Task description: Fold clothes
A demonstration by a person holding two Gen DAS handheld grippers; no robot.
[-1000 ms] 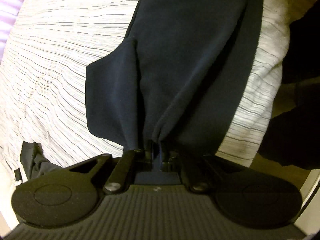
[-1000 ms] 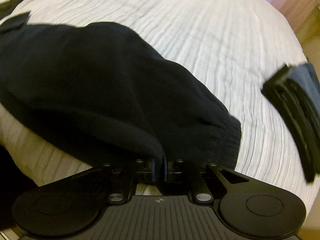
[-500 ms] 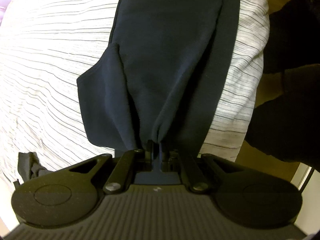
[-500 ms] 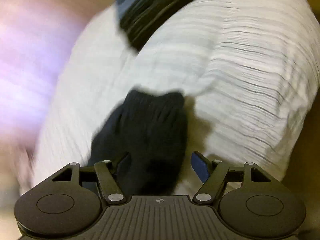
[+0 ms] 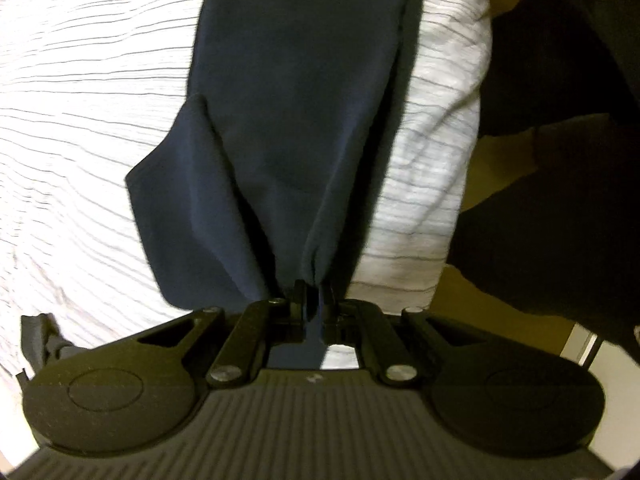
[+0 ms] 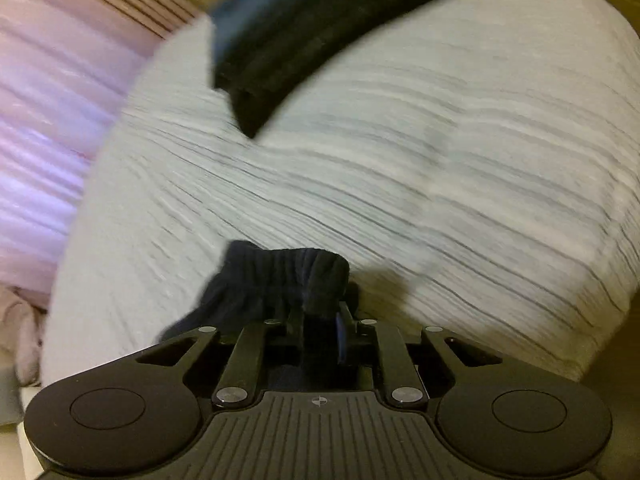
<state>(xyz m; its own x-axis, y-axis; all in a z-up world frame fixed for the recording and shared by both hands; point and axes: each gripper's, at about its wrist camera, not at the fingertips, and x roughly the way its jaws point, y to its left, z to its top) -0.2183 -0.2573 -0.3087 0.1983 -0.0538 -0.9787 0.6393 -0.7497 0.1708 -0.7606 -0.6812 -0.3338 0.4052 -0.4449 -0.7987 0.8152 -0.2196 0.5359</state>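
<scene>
On the left, the left claw (image 5: 314, 292) is clamped shut on a pinch of the dark navy garment (image 5: 296, 100), which runs away from it as a long smooth band to the far side of the striped white bedspread (image 5: 88, 120). A loose flap of the same cloth hangs off to the left of the band. Compared with a second ago the band sits a little nearer the bed's right edge, and it looks taut, so this end seems to serve as the anchor. At the near left a small scrap of dark cloth (image 5: 38, 332) lies on the bed.

On the right more has changed. The right claw (image 6: 322, 334) let go of the bulky fold it held, its jaws spread, and they have just been closing again; now they press on the ribbed, elastic-looking hem (image 6: 280, 276) of the garment, which bunches up just ahead of the fingers. The view has also swung round, so that the folded dark pile (image 6: 320, 28) now lies at the far side rather than at the right. I judge this a re-grip at the cuff or waistband, readying the next fold.

No containers are in view; finished pieces simply rest on the bed.
</scene>
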